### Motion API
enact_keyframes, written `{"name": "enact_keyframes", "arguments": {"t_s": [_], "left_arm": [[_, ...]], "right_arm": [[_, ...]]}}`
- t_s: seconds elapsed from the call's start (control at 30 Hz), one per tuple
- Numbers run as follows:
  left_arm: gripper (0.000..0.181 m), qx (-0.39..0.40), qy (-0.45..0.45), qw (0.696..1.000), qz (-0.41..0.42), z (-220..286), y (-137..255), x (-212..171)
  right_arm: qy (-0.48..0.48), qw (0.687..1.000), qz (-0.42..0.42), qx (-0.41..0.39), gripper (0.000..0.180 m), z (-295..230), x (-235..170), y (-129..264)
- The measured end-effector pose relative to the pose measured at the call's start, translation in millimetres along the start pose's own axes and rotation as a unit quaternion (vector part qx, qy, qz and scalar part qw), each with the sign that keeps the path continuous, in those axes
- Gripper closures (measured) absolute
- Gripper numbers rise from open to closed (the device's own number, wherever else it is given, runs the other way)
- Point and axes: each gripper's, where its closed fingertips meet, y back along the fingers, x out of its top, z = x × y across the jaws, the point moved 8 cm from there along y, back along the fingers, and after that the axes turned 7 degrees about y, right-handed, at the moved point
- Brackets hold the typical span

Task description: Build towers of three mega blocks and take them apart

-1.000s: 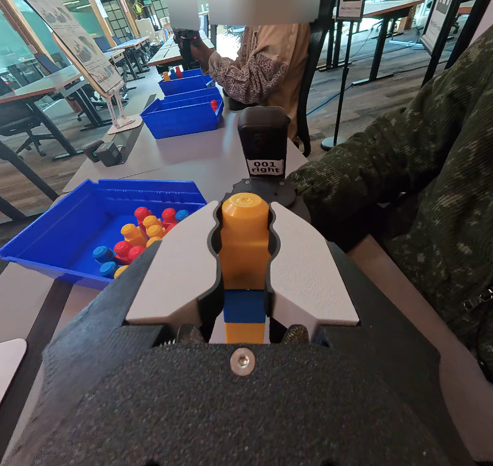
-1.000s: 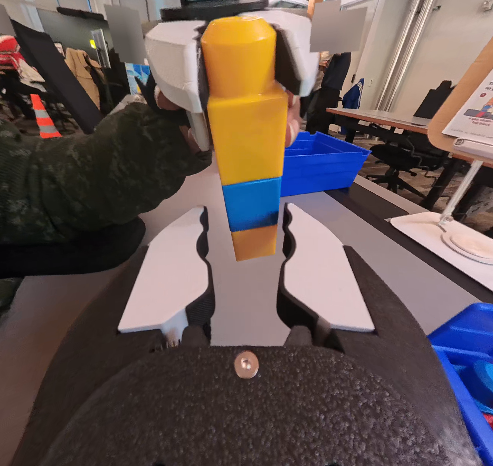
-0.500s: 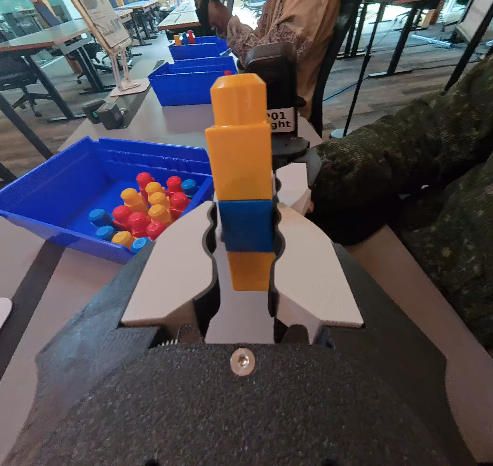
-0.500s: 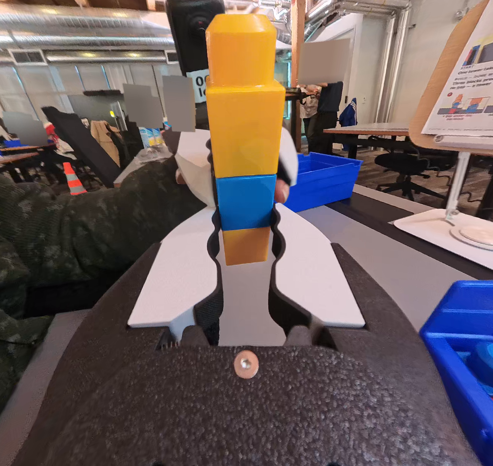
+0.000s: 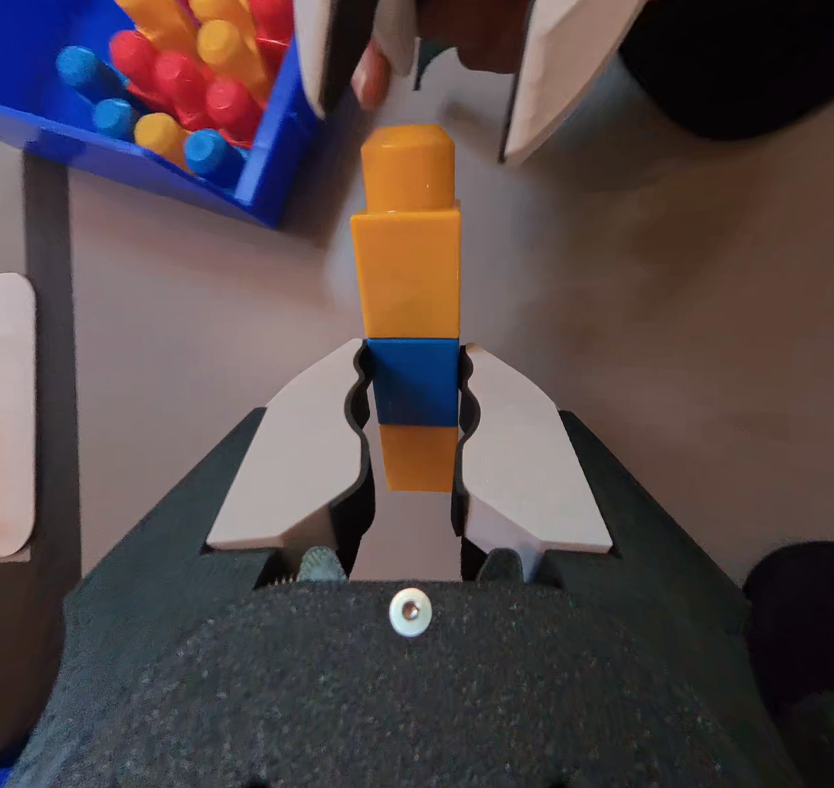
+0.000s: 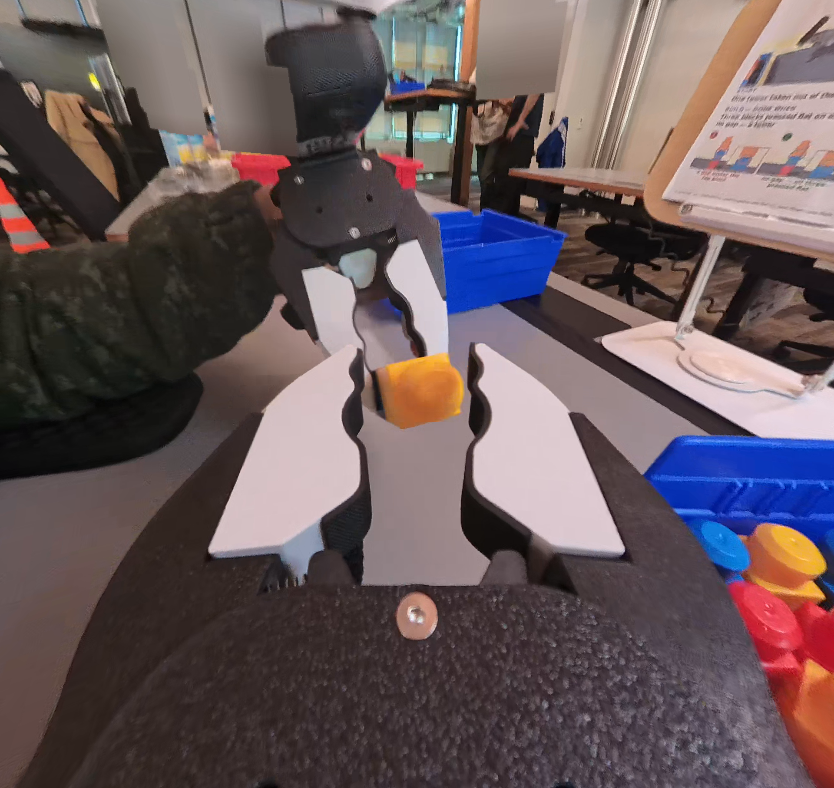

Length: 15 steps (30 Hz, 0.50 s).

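Note:
A three-block tower has an orange block [image 5: 408, 270] on top, a blue block [image 5: 415, 383] in the middle and an orange block [image 5: 419, 459] at the bottom. My left gripper [image 5: 415, 351] is shut on the blue block and holds the tower tilted over the grey table [image 5: 632, 360]. In the right wrist view the tower's orange top [image 6: 422, 389] points at the camera, between the tips of my right gripper [image 6: 413, 351], which is open and not touching it. The left gripper [image 6: 388, 356] shows behind it. The right gripper [image 5: 415, 103] also shows in the left wrist view, just beyond the tower's top.
A blue bin [image 5: 266, 171] with several red, orange and blue blocks [image 5: 203, 67] sits to the left of the tower; it is at lower right in the right wrist view [image 6: 744, 482]. Another blue bin [image 6: 496, 261] and a sign stand [image 6: 744, 112] on a white base [image 6: 722, 374] stand farther off. Spacing between my two grippers at the tips: around 8 cm.
The tower has gone from upright to tilted over, its top towards the right gripper. The left gripper's hold moved from the top orange block to the blue one. The right gripper has drawn back, open.

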Motion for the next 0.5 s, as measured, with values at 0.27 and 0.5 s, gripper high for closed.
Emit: {"name": "enact_keyframes", "arguments": {"t_s": [0.27,0.5], "left_arm": [[0.144,-0.009,-0.018,0.999,-0.04,6.4,-0.7,-5.3],[0.144,-0.017,-0.035,0.996,-0.084,12.7,-11.6,-7.5]], "right_arm": [[0.017,0.995,-0.086,0.054,0.137,-3.9,-18.4,-4.0],[0.048,0.986,-0.14,0.08,0.15,-11.1,-31.5,-7.7]]}}
